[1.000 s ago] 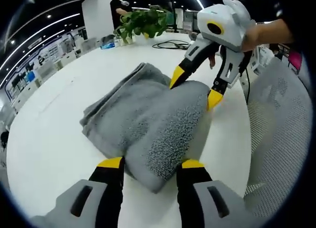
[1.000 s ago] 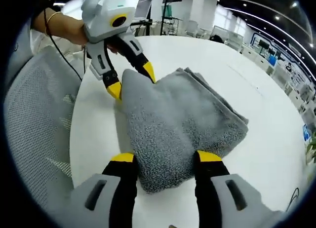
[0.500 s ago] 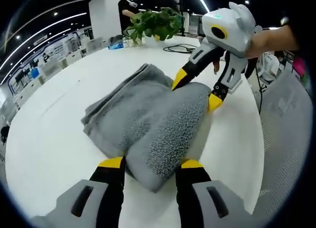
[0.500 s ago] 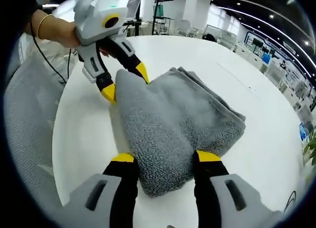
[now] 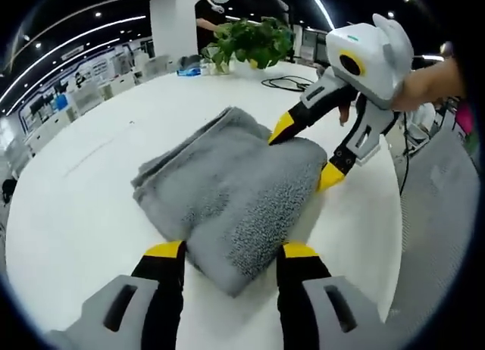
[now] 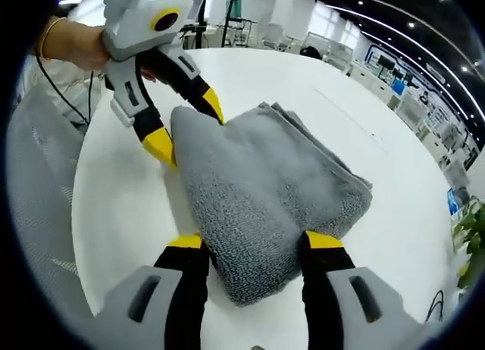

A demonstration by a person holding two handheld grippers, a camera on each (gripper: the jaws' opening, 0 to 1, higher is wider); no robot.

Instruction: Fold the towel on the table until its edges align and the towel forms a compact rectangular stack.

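Note:
A grey towel (image 5: 227,187) lies folded in a thick rectangular stack on the white table (image 5: 76,214). My left gripper (image 5: 231,251) stands open at the towel's near end, and the towel's corner fills the gap between its yellow-tipped jaws. At the far end my right gripper (image 5: 306,153), held by a hand, straddles the opposite corner. In the right gripper view the same towel (image 6: 265,187) runs from my open right gripper (image 6: 254,242) up to the left gripper (image 6: 186,124), whose yellow tips sit on either side of the far corner.
A potted plant (image 5: 250,39) and a black cable (image 5: 292,81) sit at the table's far side, with a person (image 5: 212,5) standing behind them. A mesh chair (image 6: 38,191) stands close to the table edge beside the towel.
Both views have shifted slightly as the hands moved. The towel's raised top fold has settled lower and flatter. Both grippers stay spread around the towel's opposite corners.

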